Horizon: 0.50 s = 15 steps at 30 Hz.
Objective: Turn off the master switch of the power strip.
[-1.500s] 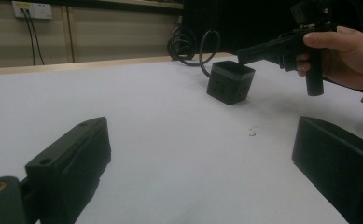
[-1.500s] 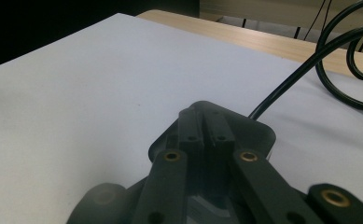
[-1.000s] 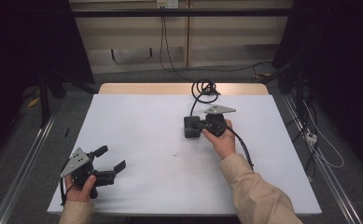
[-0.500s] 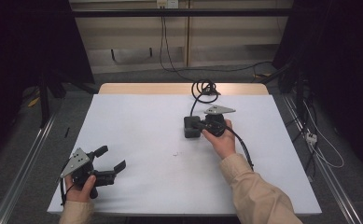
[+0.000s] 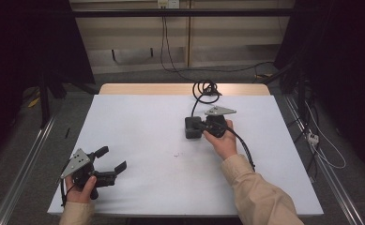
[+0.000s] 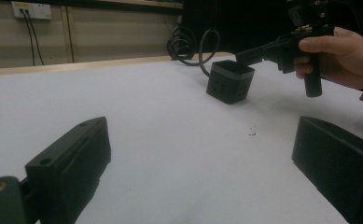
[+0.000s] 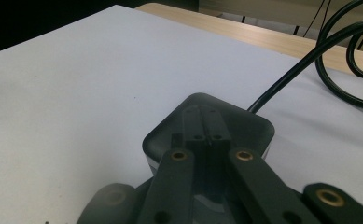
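Power cube point(image 5: 193, 128) mid-table, cable point(image 5: 203, 89) coiled behind; unmoved over the last second. Right gripper point(image 5: 203, 126) pressed closed atop it, pinching nothing. Left gripper point(image 5: 110, 161) spread wide, idle, near corner.

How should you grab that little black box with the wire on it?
Probably take the black box by two opposite flat side walls, coming down from above. It is a squat cube sitting flat on the white table, so those walls suit two jaws. Avoid the far side, where its cable comes out. The right gripper already sits shut over its top.
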{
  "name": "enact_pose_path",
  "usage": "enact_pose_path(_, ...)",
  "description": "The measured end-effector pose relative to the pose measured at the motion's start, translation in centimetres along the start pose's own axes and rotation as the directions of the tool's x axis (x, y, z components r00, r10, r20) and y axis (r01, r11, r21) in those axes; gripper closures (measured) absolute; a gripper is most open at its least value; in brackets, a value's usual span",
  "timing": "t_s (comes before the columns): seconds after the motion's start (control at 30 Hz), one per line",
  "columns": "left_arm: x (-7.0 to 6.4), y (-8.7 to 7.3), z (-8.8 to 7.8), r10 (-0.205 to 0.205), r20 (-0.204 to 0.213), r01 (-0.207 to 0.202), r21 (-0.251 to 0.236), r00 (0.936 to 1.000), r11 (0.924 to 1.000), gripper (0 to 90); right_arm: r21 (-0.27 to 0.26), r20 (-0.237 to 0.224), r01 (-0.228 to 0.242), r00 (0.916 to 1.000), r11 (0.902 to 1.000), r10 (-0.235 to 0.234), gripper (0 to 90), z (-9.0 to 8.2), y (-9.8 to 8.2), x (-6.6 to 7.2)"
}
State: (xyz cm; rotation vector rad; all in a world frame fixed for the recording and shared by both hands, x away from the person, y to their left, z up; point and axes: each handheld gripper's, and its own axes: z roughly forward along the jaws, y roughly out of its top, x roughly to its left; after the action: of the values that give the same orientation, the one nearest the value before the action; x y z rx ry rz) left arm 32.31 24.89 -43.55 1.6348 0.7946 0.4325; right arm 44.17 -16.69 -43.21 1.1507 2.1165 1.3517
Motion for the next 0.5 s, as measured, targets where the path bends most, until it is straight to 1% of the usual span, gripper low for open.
enact_pose_path(0.17, -0.04, 0.02, 0.0, 0.002, 0.001, -0.002, -0.001, 1.0, 1.0, 4.1, 0.008, 0.01, 0.011, 0.9999, 0.9999, -0.011, 90.0, 0.01, 0.09, 0.14)
enact_pose_path(0.37, -0.07, 0.01, -0.04, -0.007, -0.003, 0.007, -0.008, 1.0, 1.0, 4.2, 0.012, 0.014, 0.008, 0.9999, 0.9999, -0.009, 90.0, 0.0, 0.13, 0.21)
enact_pose_path(0.5, -0.07, 0.01, -0.03, -0.006, -0.001, 0.006, -0.007, 1.0, 1.0, 4.2, 0.006, 0.018, 0.014, 0.9997, 0.9999, -0.014, 90.0, 0.01, 0.07, 0.26)
